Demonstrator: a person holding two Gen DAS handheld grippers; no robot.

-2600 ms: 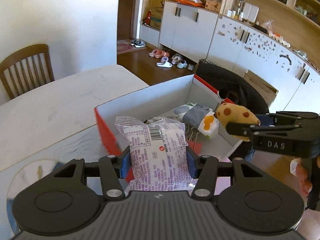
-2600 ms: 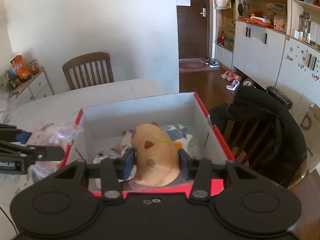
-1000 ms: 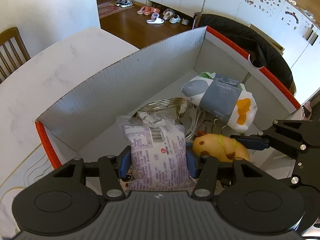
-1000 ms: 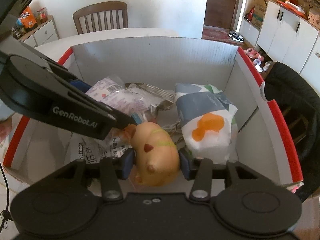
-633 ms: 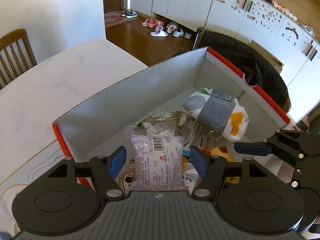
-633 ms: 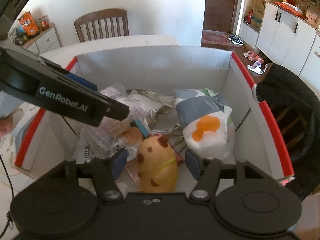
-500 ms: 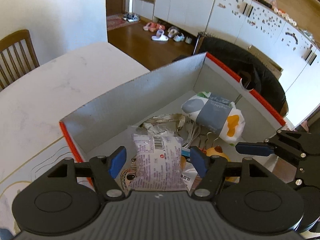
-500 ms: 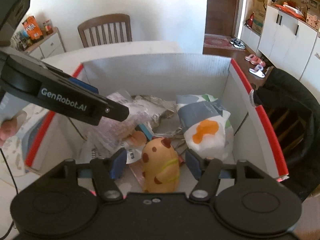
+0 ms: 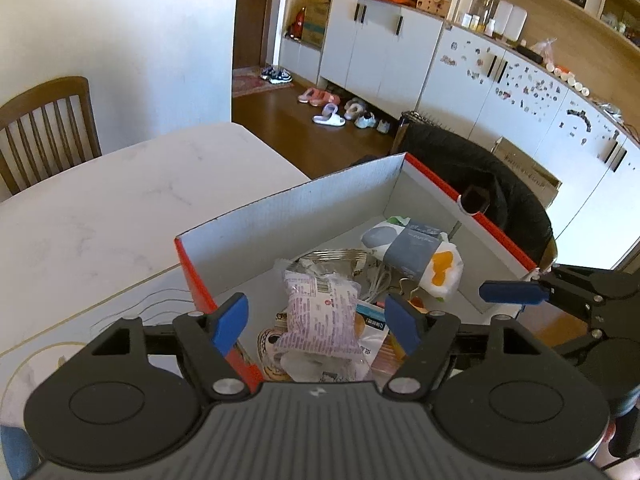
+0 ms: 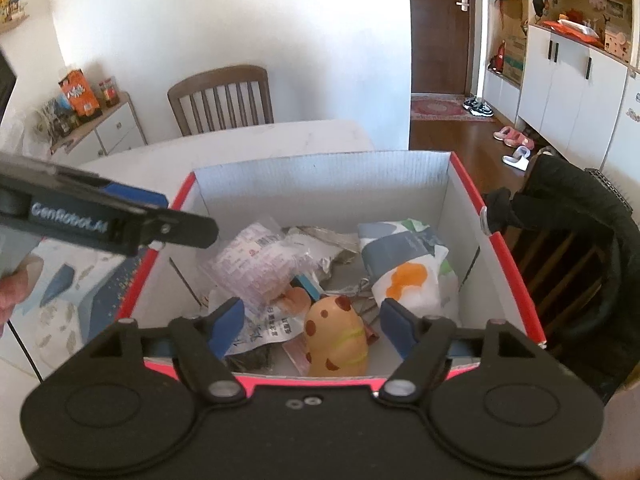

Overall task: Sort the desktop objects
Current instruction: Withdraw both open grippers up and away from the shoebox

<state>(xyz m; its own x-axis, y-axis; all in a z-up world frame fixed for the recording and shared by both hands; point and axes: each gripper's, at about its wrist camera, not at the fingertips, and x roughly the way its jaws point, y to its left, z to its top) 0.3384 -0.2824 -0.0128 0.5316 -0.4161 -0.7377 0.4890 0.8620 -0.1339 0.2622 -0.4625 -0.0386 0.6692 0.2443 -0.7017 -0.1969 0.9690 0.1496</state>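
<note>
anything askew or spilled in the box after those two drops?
Nothing spilled or damaged. The snack packet and the spotted yellow toy both lie loose inside the red-rimmed box, piled untidily over the wrappers and paper there. Both grippers, left and right, have just been opening and hold nothing.

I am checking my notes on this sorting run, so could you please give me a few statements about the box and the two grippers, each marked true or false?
1. The left gripper is clamped on the purple snack packet. False: its jaws have just been opening and the packet lies free in the box.
2. The spotted yellow toy lies inside the box. True.
3. The right gripper is open. True.
4. The tissue pack sits on the table outside the box. False: it lies inside.
</note>
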